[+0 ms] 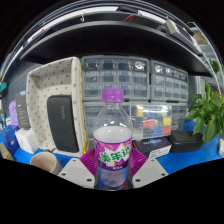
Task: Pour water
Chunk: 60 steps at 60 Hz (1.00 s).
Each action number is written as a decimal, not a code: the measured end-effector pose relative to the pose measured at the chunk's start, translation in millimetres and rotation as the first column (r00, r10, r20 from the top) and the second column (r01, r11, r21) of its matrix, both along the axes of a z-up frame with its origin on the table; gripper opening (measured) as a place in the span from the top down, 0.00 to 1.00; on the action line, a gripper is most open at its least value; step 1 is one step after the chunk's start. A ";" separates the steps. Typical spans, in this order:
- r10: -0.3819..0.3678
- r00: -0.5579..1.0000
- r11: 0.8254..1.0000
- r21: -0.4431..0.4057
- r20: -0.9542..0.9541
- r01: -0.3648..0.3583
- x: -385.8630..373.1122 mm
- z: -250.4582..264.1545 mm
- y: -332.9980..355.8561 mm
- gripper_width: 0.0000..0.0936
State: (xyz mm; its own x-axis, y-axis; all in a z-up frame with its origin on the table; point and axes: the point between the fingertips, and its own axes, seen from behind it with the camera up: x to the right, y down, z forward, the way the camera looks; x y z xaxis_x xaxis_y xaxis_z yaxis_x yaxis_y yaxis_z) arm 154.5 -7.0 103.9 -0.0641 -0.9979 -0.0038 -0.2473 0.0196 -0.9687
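Item: water bottle [113,150], purple cap, green-and-magenta label, upright, long axis vertical, held between the fingers of the gripper [113,172], which is closed on its lower body. Bottle stands over the blue counter [190,157]; storage drawers [125,78] well beyond.

Clear drawer cabinets [140,80] behind blue table [190,158].
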 end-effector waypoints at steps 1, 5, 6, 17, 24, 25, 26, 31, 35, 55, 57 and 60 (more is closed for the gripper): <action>0.001 1.000 1.000 -0.001 0.001 -0.001 -8.1 4.4 -1.2 0.59; -0.004 1.000 1.000 -0.011 0.011 0.004 -4.3 1.3 0.4 0.58; -0.005 1.000 1.000 -0.014 0.012 0.005 -4.5 1.3 0.2 0.57; -0.026 1.000 1.000 -0.003 0.010 0.026 -6.1 0.7 -3.7 0.42; -0.067 0.997 0.997 -0.050 -0.038 0.066 -19.7 -8.7 -10.5 0.29; -0.067 0.997 0.997 -0.053 -0.049 0.064 -23.4 -10.9 -9.7 0.30; -0.064 0.996 0.997 -0.053 -0.059 0.061 -27.2 -13.1 -8.4 0.30; -0.061 0.994 0.997 -0.047 -0.090 0.057 -51.3 -18.7 -1.6 0.29; -0.070 0.990 0.996 -0.060 -0.121 0.063 -77.5 -21.8 1.4 0.29; -0.003 0.986 1.000 0.011 -0.166 0.005 -196.7 67.0 53.3 0.29; 0.002 0.988 1.000 0.008 -0.153 -0.001 -204.1 79.6 57.7 0.28; -0.002 0.992 1.000 0.001 -0.126 0.003 -215.1 97.2 60.4 0.28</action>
State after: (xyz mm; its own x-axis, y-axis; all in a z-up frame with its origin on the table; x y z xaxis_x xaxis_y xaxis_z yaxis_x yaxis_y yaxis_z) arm -60.6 53.4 201.1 -0.0666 -0.9978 0.0031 -0.3672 0.0216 -0.9299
